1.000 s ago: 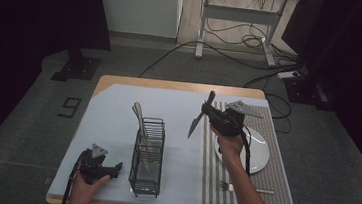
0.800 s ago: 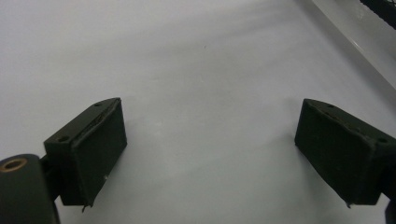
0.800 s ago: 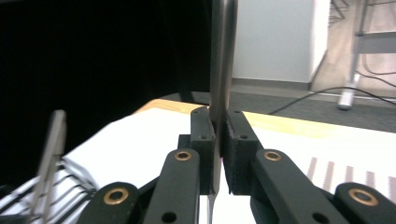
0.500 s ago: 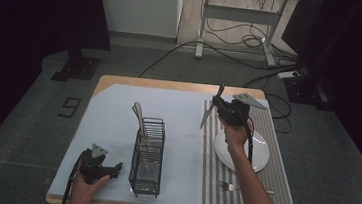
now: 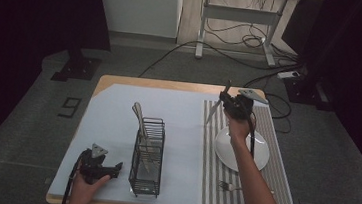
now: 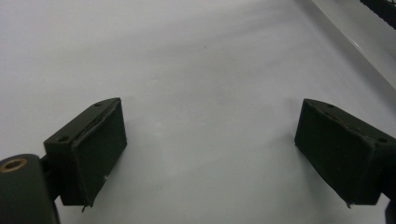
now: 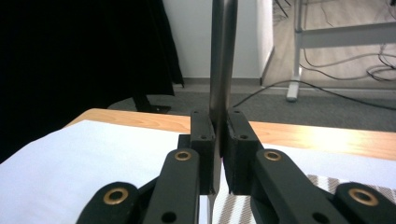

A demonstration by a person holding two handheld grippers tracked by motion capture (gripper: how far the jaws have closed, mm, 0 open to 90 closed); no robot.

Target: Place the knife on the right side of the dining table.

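While the right gripper [image 5: 225, 105] holds a knife [image 5: 217, 104] clamped between its jaws above the striped mat [image 5: 261, 190], beyond the plate [image 5: 259, 157], the left gripper [image 5: 107, 168] rests wide open beside the wire rack [image 5: 147, 159].

Worktop [image 5: 120, 83]: wire cutlery rack [image 5: 147, 155] just left of centre, toward 7 o'clock, a utensil [image 5: 142, 128] standing in it. Ribbed mat [image 5: 274, 156] covers the 3 o'clock side; plate [image 5: 259, 155] on it, fork [image 5: 228, 187] on the mat at the plate's 7 o'clock. Left gripper [image 5: 112, 168] rests on the worktop at the rack's 9 o'clock. Right gripper [image 5: 226, 106] at the plate's 11 o'clock, above the mat, with a knife [image 5: 217, 104].
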